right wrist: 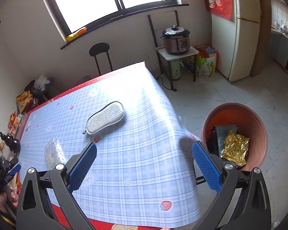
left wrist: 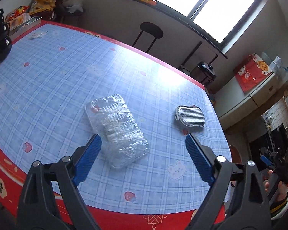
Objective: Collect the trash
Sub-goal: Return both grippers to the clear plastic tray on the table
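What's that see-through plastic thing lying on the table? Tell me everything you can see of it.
The clear plastic tray looks like thin, crinkly packaging, oblong with rounded corners and ribbed walls, wrinkled and glinting in the window light. It lies flat on the checked tablecloth, lengthwise away from the camera, apart from the grey pad. The left tongs hang open just before it; nothing grips it.

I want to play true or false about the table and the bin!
1. The clear plastic tray lies on the table. True.
2. The left gripper is squeezing the tray. False: it is open, holding nothing.
3. The orange-brown bin is empty. False: a gold wrapper and dark packaging are inside.
4. The grey pad lies on the table. True.
5. The right gripper is open. True.
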The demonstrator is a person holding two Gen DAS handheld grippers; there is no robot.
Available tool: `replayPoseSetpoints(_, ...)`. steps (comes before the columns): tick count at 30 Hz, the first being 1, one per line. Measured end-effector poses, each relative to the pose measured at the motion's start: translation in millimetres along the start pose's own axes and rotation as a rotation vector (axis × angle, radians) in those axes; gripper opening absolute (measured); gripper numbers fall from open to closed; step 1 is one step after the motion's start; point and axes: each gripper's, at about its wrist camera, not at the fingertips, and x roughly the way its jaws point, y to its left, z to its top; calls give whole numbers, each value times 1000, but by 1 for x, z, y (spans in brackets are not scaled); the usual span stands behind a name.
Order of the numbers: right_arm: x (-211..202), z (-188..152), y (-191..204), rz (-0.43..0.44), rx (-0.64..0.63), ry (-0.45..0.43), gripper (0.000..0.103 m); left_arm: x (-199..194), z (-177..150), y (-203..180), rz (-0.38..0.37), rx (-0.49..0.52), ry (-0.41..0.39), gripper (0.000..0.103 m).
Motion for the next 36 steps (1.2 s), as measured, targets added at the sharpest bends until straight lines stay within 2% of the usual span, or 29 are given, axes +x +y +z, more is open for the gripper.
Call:
replayPoseSetpoints(7, 20, -6, 65, -11, -92, 56, 98, 32, -10, 46, -21, -42, 75, 87)
replayPoseSetpoints(11, 28, -12, 87, -38, -107, 70, 98, 58, -3, 60, -57, -43, 118, 87)
replayPoseSetpoints(14, 40, -16, 96, -63, -104, 89, 98, 78, 3, 65, -81, -30, 155, 83)
replayPoseSetpoints(17, 53, -20, 105, -94, -90, 115, 98, 97, 11, 70, -82, -35, 185, 82)
replayPoseSetpoints(20, 64, -25, 112, -102, -77, 139, 98, 114, 18, 72, -34, -45, 216, 84)
replayPoseSetpoints(23, 71, -27, 120, -109, -84, 151, 98, 124, 27, 69, 48, -50, 208, 97)
replayPoseSetpoints(27, 77, -26, 122, -111, -75, 157, 98, 138, 40, 62, 128, -79, 214, 97)
replayPoseSetpoints(33, 84, -23, 110, -112, -44, 161, 98, 152, 54, 35, 248, -55, 182, 97)
replayPoseSetpoints(36, 89, -24, 103, -108, -37, 171, 98, 161, 57, 29, 340, -66, 174, 97)
